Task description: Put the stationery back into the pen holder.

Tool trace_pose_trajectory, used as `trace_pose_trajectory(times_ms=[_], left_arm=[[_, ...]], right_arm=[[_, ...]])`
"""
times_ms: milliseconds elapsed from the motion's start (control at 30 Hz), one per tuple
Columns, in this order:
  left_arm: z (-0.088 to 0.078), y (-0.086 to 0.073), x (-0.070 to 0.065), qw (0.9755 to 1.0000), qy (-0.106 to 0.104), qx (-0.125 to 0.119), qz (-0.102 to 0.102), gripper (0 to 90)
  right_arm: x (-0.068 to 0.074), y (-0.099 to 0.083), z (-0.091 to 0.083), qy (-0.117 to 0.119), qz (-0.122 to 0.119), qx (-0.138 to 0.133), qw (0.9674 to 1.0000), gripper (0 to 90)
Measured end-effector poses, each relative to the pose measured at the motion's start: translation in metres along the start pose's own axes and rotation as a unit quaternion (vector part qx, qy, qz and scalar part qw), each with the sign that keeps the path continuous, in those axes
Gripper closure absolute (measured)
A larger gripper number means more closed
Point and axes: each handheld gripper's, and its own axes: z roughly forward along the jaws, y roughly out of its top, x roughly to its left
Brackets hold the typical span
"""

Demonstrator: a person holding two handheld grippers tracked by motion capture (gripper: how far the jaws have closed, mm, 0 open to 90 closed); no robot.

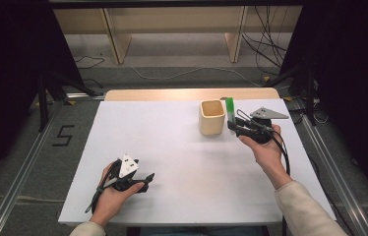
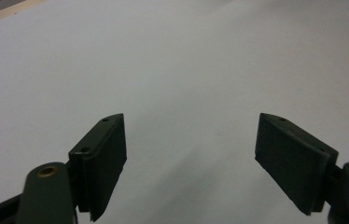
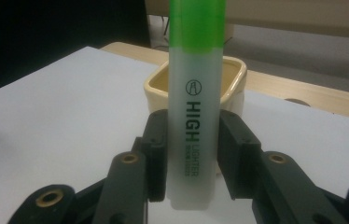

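Note:
A highlighter (image 3: pixel 194 107) with a green cap and a pale body stands upright between the jaws of my right gripper (image 3: pixel 192 154), which is shut on it. In the high view the highlighter (image 1: pixel 230 110) and right gripper (image 1: pixel 234 125) are just right of a cream square cup (image 1: pixel 212 117) at the table's far middle. The cup (image 3: pixel 231 81) sits right behind the highlighter in the right gripper view. My left gripper (image 1: pixel 147 181) rests near the front left of the white table (image 1: pixel 182 162), and its jaws stand wide apart over bare table (image 2: pixel 191 140) with nothing between them.
A wooden strip (image 1: pixel 192 93) runs along the table's far edge. Beyond it are shelf legs and cables on the floor. Metal rails flank the table on both sides, and a "5" mark (image 1: pixel 63 135) lies on the floor at the left.

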Motion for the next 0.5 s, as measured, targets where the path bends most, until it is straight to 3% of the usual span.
trace_pose_trajectory(times_ms=[500], left_arm=[[-0.0001, -0.0002, 0.0003, 1.0000, 0.001, 0.001, 0.000, 24.6]], right_arm=[[0.0006, 0.0038, 0.0063, -0.004, 0.009, -0.008, 0.9999, 66.1]])
